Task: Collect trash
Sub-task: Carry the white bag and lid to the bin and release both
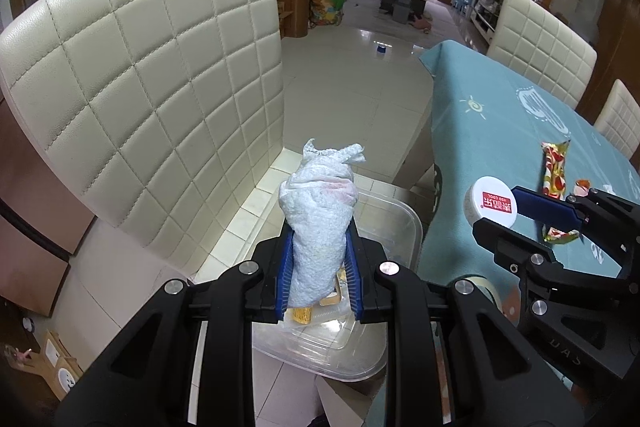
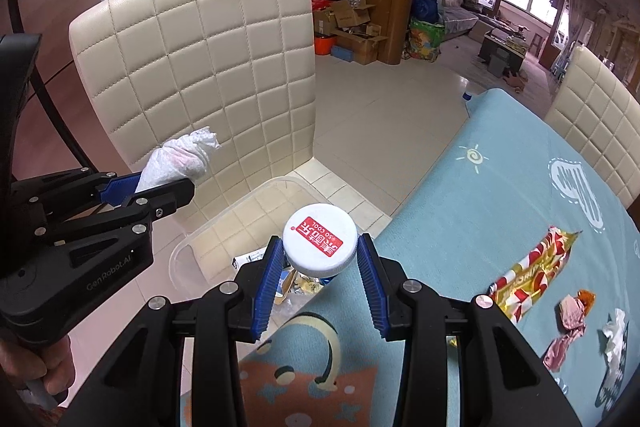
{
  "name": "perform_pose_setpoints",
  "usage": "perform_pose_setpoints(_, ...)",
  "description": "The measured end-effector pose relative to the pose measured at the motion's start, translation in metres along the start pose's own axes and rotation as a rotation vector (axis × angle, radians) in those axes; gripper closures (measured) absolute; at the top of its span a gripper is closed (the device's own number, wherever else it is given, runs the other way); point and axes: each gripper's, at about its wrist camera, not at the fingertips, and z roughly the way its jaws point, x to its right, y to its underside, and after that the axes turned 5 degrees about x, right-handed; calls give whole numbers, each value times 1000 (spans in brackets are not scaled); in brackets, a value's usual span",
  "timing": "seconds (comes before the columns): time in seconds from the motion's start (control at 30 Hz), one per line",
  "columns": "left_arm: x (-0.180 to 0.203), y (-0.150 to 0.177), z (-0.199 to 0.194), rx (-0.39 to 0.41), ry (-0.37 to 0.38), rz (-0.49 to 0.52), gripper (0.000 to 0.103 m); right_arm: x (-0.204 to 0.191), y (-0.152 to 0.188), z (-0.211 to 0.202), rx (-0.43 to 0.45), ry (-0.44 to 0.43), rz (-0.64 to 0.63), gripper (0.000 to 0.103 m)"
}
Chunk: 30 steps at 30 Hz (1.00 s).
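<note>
here, in your left wrist view, your left gripper (image 1: 318,259) pinches a crumpled white paper towel (image 1: 320,211) between its ribbed blue pads, the wad standing up out of the jaws with a faint pink stain near its top. under it sits a clear plastic bin (image 1: 400,223) on the seat of a cream quilted chair (image 1: 152,99), with some packaging already inside. at the right edge your right gripper (image 1: 532,211) shows from the side, carrying a white-capped container (image 1: 490,203) at the edge of the teal tablecloth (image 1: 500,115).

in your right wrist view, the right gripper (image 2: 320,267) is pressed onto that container (image 2: 319,245); only here do you see the round ridged cap face-on, with its red label, held over the bin's (image 2: 188,247) near edge by the table. this view alone shows what is left on the cloth (image 2: 460,207): a long glossy red-and-gold wrapper (image 2: 528,267), a small pink crumpled wrapper (image 2: 574,315) and a white scrap (image 2: 614,343). your left gripper (image 2: 160,187) appears at the left with the towel (image 2: 180,159), and your hand (image 2: 44,367) on its handle.
</note>
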Motion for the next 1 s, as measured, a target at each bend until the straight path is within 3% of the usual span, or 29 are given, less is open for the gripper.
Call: perform_pose_setpoints(1.0, -5, -6, 45, -66, -9, -17, 79, 8, -11, 44, -66, -49, 19, 65)
